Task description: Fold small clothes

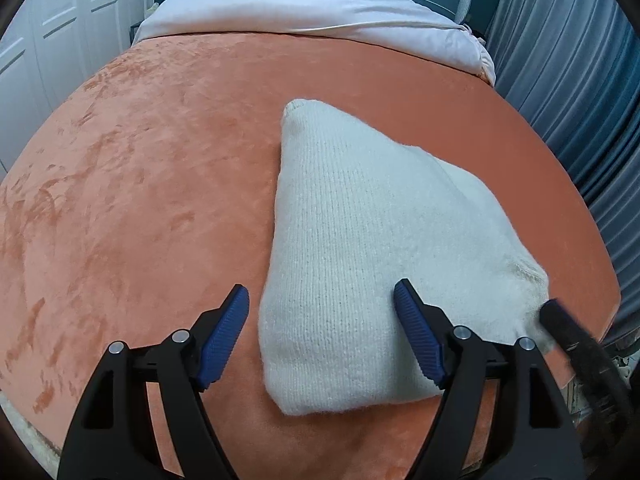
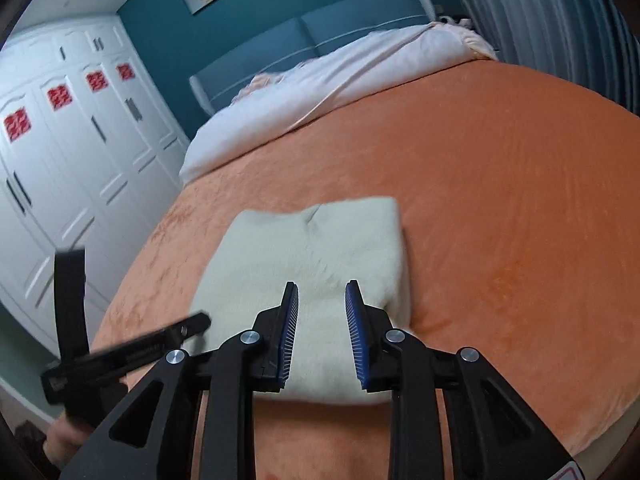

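Note:
A cream knitted garment lies folded into a thick pad on the orange bedspread. My left gripper is open and empty, held above the garment's near left edge, one pad over the spread and one over the knit. In the right wrist view the same garment lies flat just ahead. My right gripper is partly open and empty, above the garment's near edge. The left gripper's black frame shows blurred at the lower left there. The right gripper's dark tip shows blurred at the garment's near right corner.
A pale pink duvet is bunched at the head of the bed against a teal headboard. White wardrobe doors stand along the left. Grey-blue curtains hang on the right. The bed's near edge is close below both grippers.

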Demonstrator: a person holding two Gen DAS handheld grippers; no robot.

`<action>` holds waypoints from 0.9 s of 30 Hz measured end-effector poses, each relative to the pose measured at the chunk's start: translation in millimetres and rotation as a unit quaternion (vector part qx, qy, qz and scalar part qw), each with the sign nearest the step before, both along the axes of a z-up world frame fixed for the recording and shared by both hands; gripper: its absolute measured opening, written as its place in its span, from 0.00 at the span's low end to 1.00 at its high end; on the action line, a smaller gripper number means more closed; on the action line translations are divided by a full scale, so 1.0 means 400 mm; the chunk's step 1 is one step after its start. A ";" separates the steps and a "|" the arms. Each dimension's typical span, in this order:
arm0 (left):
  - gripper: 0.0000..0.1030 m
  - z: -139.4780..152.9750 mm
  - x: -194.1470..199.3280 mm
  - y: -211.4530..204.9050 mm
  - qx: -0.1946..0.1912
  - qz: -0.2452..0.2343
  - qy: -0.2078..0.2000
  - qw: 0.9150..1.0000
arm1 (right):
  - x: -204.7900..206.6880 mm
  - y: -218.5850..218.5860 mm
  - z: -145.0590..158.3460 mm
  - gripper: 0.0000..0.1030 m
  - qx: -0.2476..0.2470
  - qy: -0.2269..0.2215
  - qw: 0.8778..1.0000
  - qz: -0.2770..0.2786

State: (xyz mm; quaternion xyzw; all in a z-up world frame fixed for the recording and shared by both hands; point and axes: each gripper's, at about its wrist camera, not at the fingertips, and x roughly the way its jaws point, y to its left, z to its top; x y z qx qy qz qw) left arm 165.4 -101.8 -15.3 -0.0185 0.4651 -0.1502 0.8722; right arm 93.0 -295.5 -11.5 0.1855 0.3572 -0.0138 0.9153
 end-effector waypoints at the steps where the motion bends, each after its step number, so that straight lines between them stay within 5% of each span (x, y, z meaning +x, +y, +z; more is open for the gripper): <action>1: 0.71 0.003 -0.005 -0.001 0.001 -0.001 0.002 1.000 | 0.024 0.017 -0.063 0.21 -0.015 0.037 0.999 0.005; 3: 0.70 0.005 -0.017 0.002 0.005 -0.008 0.013 1.000 | 0.038 0.030 -0.139 0.12 -0.033 0.091 0.995 0.001; 8: 0.70 0.015 -0.057 0.028 0.019 -0.016 0.008 1.000 | -0.034 0.070 -0.001 0.13 -0.034 0.009 0.999 0.005; 10: 0.70 -0.003 -0.063 0.039 0.027 -0.012 0.016 0.999 | -0.026 0.089 -0.001 0.14 -0.023 0.004 0.999 0.026; 15: 0.70 -0.022 -0.077 0.107 0.014 0.021 0.048 0.999 | 0.075 0.140 -0.181 0.09 -0.051 0.094 0.993 0.057; 22: 0.70 -0.010 -0.094 0.221 0.034 0.057 0.040 0.997 | 0.054 0.274 0.018 0.14 -0.074 -0.003 0.992 0.103; 24: 0.70 -0.010 -0.088 0.242 0.035 0.070 0.038 0.996 | 0.090 0.330 -0.025 0.14 -0.087 0.018 0.987 0.136; 27: 0.70 0.004 -0.081 0.262 0.031 0.084 0.033 0.995 | 0.152 0.362 -0.190 0.13 -0.093 0.081 0.981 0.149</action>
